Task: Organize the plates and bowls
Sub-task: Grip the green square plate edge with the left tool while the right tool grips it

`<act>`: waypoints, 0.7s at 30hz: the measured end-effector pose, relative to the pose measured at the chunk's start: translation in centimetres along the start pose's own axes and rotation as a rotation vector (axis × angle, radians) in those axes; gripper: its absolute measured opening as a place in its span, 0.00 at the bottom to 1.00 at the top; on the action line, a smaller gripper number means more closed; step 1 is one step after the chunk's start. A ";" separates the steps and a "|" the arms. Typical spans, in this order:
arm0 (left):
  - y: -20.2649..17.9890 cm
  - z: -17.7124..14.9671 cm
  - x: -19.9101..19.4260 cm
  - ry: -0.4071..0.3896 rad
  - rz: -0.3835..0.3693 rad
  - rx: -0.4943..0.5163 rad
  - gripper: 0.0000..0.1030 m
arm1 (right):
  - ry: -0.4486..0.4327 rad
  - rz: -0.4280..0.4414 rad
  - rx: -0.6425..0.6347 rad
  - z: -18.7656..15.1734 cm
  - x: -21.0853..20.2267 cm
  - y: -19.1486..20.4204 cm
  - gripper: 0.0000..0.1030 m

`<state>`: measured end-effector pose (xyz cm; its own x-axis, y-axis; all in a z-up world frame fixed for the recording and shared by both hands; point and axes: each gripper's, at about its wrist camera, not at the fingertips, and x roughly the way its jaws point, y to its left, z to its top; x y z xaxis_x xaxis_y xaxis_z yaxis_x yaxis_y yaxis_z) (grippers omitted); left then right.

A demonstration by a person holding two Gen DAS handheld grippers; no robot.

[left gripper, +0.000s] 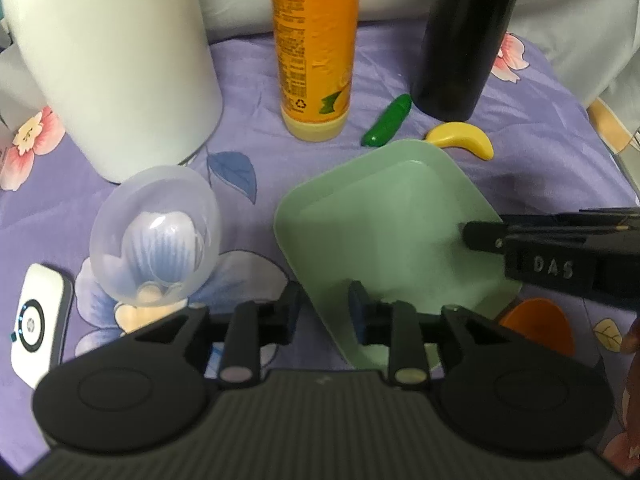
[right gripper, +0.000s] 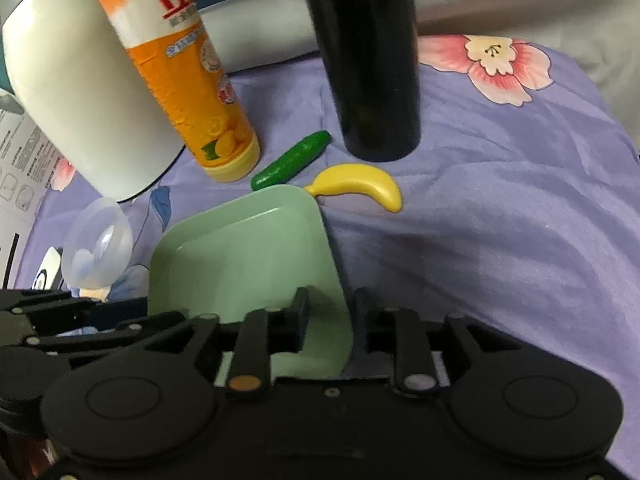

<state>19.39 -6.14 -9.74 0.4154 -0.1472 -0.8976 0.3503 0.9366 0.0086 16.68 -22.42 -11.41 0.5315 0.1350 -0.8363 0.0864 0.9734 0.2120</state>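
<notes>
A green square plate (left gripper: 384,224) sits tilted on the purple floral cloth; it also shows in the right wrist view (right gripper: 244,256). Both grippers straddle its rim. My left gripper (left gripper: 325,312) closes on the near left edge. My right gripper (right gripper: 330,316) closes on the right edge, and its finger shows in the left view (left gripper: 484,236). A clear plastic bowl (left gripper: 156,236) lies on its side left of the plate, free of both grippers; it also shows in the right wrist view (right gripper: 98,248). An orange dish (left gripper: 540,324) peeks out under the plate's right corner.
Behind the plate stand a white jug (left gripper: 116,64), an orange bottle (left gripper: 316,48) and a black flask (left gripper: 464,36). A toy cucumber (left gripper: 386,120) and toy banana (left gripper: 464,140) lie by the plate's far edge. A white device (left gripper: 38,324) lies at far left.
</notes>
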 end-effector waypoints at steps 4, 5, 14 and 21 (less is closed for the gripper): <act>-0.4 0.1 -0.1 -0.011 0.018 0.001 0.24 | -0.008 -0.035 -0.056 -0.2 0.1 1.5 0.33; -0.4 0.1 -0.1 -0.018 0.029 0.002 0.23 | -0.008 -0.041 -0.059 -0.2 0.1 1.8 0.33; 0.9 1.4 -2.8 -0.088 0.039 -0.011 0.22 | -0.018 -0.017 -0.042 0.5 -1.8 3.0 0.33; 2.2 0.9 -6.5 -0.129 0.030 -0.025 0.23 | -0.052 0.004 -0.056 0.6 -5.7 4.8 0.33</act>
<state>18.27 -3.39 -3.49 0.5304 -0.1575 -0.8330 0.3159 0.9485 0.0218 14.52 -18.58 -5.32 0.5751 0.1306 -0.8076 0.0376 0.9819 0.1856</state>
